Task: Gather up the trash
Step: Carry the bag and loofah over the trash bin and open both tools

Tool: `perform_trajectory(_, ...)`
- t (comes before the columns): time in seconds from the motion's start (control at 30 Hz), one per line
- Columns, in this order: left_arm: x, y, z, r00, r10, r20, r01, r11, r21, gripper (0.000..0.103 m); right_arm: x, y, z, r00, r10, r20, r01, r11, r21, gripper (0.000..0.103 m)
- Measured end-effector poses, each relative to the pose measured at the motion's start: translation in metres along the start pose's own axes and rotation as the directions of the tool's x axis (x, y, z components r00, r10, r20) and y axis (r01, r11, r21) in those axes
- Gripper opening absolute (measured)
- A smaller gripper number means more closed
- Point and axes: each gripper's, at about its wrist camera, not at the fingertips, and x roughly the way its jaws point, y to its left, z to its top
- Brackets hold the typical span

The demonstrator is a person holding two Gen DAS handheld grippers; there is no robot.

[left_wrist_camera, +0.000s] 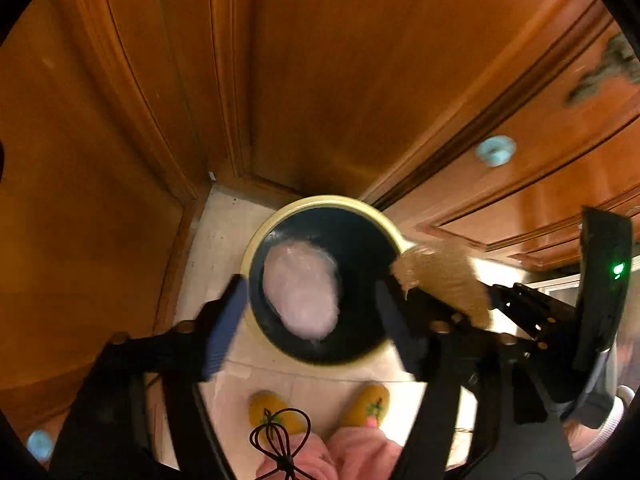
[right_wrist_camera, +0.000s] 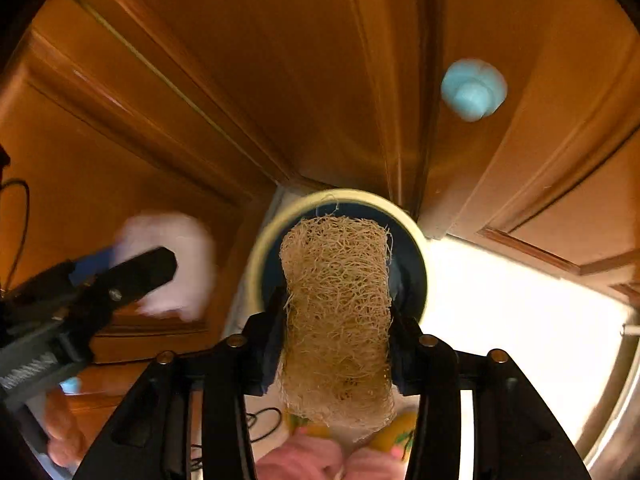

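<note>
From the left wrist view we look down on a round bin (left_wrist_camera: 320, 280) with a cream rim and dark inside, standing on pale floor tiles (left_wrist_camera: 224, 232) in a corner of glossy wooden cabinets (left_wrist_camera: 328, 72). Our left gripper (left_wrist_camera: 308, 324) points downward over the bin, its blue-padded fingers (left_wrist_camera: 224, 328) spread wide on either side of the opening. A blurred, soft pinkish-white wad (left_wrist_camera: 302, 294) shows against the dark inside; we cannot tell whether it is falling or resting.

From the right wrist view, our right gripper (right_wrist_camera: 336, 320) also points down above the bin (right_wrist_camera: 260, 256), pinching a tan loofah (right_wrist_camera: 338, 312), a coarse, fibrous, netlike cylinder held upright between the pads. At left the left gripper (right_wrist_camera: 120, 276) reaches in beside the blurred wad (right_wrist_camera: 172, 264). A pale blue round knob (right_wrist_camera: 474, 90) sits on a cabinet door (right_wrist_camera: 560, 140).
</note>
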Motion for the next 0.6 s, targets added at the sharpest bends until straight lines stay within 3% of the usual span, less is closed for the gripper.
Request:
perform_trajectory(0.03,0.016,0.006,-0.001,1.0,-0.008,-0.01,0.008,1.0,0.001,0.082,0.014,-0.003,-0.004,1.0,-0.002,-0.004,0.002,1.0,-0.008,0.069)
perform_trajectory(0.07,0.033,0.012,-0.002,0.999,-0.008,-0.034,0.008,1.0,0.004,0.084,0.031,-0.005,-0.01,1.0,-0.007,0.001,0.007,1.0,-0.017,0.081)
perform_trajectory(0.1,0.048,0.015,-0.004,0.998,0.002,-0.055,-0.001,1.0,0.005,0.084,0.044,-0.007,-0.015,1.0,-0.009,0.013,0.009,1.0,-0.026,0.086)
perform_trajectory(0.2,0.081,0.028,-0.012,0.995,0.009,-0.095,-0.011,1.0,-0.02,0.084,0.075,-0.01,-0.026,1.0,-0.018,0.018,0.018,0.999,-0.048,0.087)
perform_trajectory(0.33,0.1,0.039,-0.02,0.997,0.015,-0.071,-0.019,0.998,-0.055,0.084,0.104,-0.024,-0.041,0.999,-0.029,-0.018,0.028,0.999,-0.043,0.087)
perform_trajectory(0.5,0.096,0.042,-0.025,0.998,0.036,-0.055,-0.041,0.995,-0.096,0.084,0.115,-0.032,-0.062,0.997,-0.045,-0.065,0.046,0.999,0.012,0.088)
perform_trajectory(0.6,0.077,0.037,-0.022,0.999,0.044,-0.027,-0.047,0.995,-0.093,0.084,0.112,-0.034,-0.053,0.994,-0.044,-0.099,0.05,0.997,0.059,0.088)
